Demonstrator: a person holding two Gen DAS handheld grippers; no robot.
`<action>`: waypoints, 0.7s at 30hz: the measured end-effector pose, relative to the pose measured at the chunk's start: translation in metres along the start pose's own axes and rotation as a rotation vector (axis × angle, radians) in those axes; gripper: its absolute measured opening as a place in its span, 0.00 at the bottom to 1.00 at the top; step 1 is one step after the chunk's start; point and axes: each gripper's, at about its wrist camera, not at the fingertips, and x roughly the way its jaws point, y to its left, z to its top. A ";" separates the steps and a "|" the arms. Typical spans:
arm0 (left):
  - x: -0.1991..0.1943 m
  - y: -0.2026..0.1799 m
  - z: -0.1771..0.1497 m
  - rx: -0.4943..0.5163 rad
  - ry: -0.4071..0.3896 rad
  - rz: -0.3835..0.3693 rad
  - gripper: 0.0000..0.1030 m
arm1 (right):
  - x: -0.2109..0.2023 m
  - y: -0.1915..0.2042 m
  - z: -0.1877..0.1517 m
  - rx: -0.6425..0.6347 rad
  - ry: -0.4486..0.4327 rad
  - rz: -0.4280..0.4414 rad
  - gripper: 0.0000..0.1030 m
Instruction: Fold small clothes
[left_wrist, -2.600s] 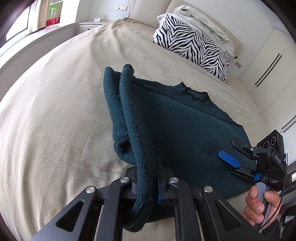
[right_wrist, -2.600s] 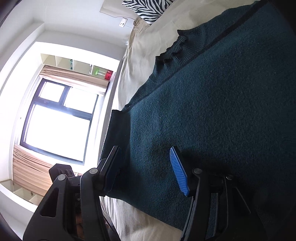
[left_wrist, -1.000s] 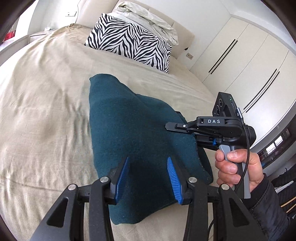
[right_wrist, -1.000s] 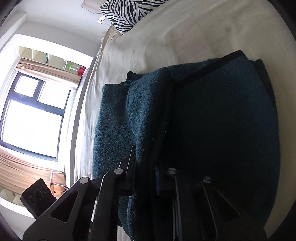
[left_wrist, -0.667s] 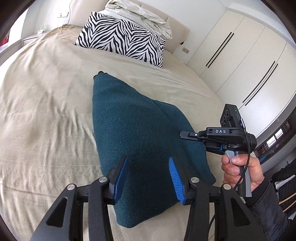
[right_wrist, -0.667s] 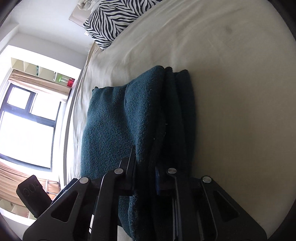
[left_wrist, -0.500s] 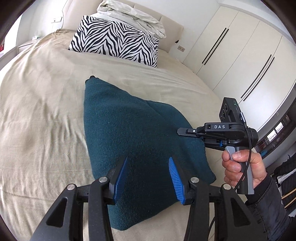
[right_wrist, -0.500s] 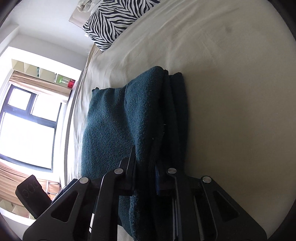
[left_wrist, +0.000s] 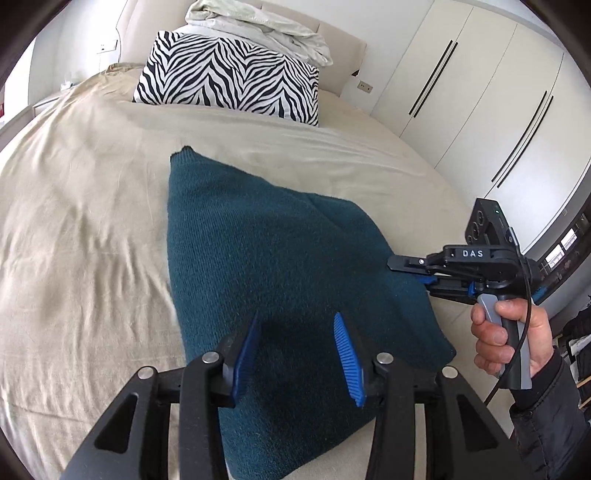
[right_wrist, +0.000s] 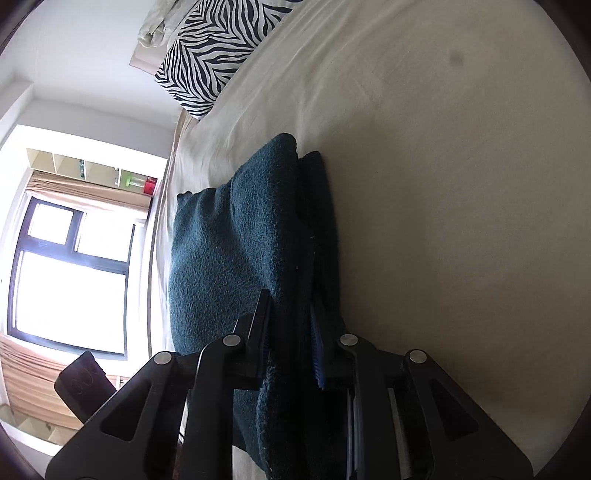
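The dark teal sweater (left_wrist: 280, 288) is seen folded on the beige bed sheet (left_wrist: 81, 236), filling the centre and lower middle of the left wrist frame. One pointed corner reaches toward the upper centre; the near edge runs off behind the gripper at the bottom. In the right wrist frame the sweater (right_wrist: 236, 258) is seen edge-on at centre left, several stacked layers visible along the fold.

The left gripper (left_wrist: 297, 352) is held at the bottom centre of its frame, above the near part of the sweater. Its blue-padded fingers (left_wrist: 345, 356) are spread apart, nothing is held between them. Contact with the knit cannot be told.

The right gripper (right_wrist: 290, 341) is pinched on the sweater's folded edge at the lower centre of its frame; thick fabric is squeezed between the two fingers, with only a narrow gap left. In the left wrist frame the right gripper (left_wrist: 413, 267) is seen at the right edge, its tips at the sweater's right border, the handle gripped by the right hand (left_wrist: 511, 341) at lower right.

A zebra-print pillow (left_wrist: 229, 81) is placed at the upper centre, well apart from the sweater, with crumpled pale bedding (left_wrist: 266, 27) on top of it. White wardrobe doors (left_wrist: 480, 110) fill the upper right. A bright window (right_wrist: 70, 273) is seen at the left of the right wrist frame.
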 end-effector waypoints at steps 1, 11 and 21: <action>0.000 0.002 0.007 0.004 -0.009 0.009 0.43 | -0.008 0.005 -0.001 -0.023 -0.024 -0.034 0.19; 0.083 0.006 0.063 0.060 0.137 0.152 0.44 | 0.014 0.070 0.033 -0.145 -0.015 0.001 0.19; 0.053 -0.002 0.047 0.073 0.041 0.145 0.45 | 0.007 0.041 0.021 -0.118 -0.064 -0.006 0.19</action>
